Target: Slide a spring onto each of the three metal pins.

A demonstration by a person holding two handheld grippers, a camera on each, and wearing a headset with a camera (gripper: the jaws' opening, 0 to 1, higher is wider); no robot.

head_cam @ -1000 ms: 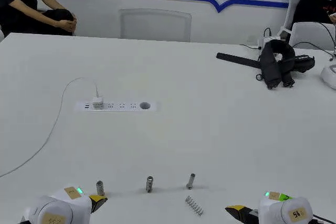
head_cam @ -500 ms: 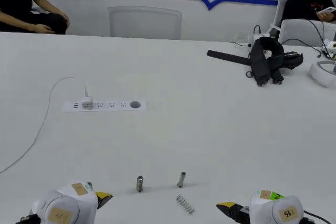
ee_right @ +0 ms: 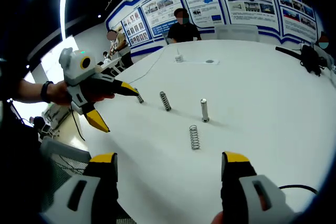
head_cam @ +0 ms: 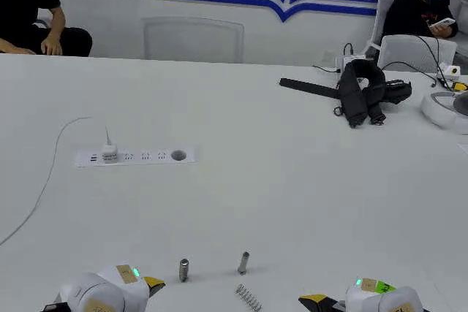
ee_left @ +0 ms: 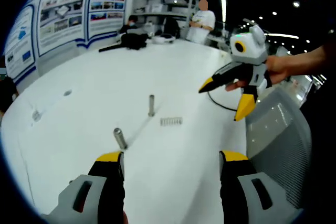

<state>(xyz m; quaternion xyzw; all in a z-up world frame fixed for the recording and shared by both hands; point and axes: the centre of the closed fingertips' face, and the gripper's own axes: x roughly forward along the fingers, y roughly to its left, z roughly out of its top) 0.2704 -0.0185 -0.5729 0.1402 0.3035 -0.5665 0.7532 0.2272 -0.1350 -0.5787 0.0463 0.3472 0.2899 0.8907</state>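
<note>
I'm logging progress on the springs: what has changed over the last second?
Mostly the headset camera shifted. The left gripper edged rightward, now covering the leftmost spring-fitted metal pin in the head view; it is open and empty. Nothing was grasped or released. The middle spring-fitted pin, bare metal pin, loose coil spring and open right gripper stayed put.

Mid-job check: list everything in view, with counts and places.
Table: one, white, under everything.
Sprung pins: two, metal, near edge, row's left.
Bare pin: one, metal, row's right end.
Loose spring: one, metal, lying beside bare pin.
Power strip: one, white, mid-table, charger plugged in.
Strap bundle: one, black, far right.
Chair: one, white, behind table.
People: several, mostly dark tops, background.
Left gripper: one, white-yellow, fingers open.
Right gripper: one, white-yellow, fingers open.
</note>
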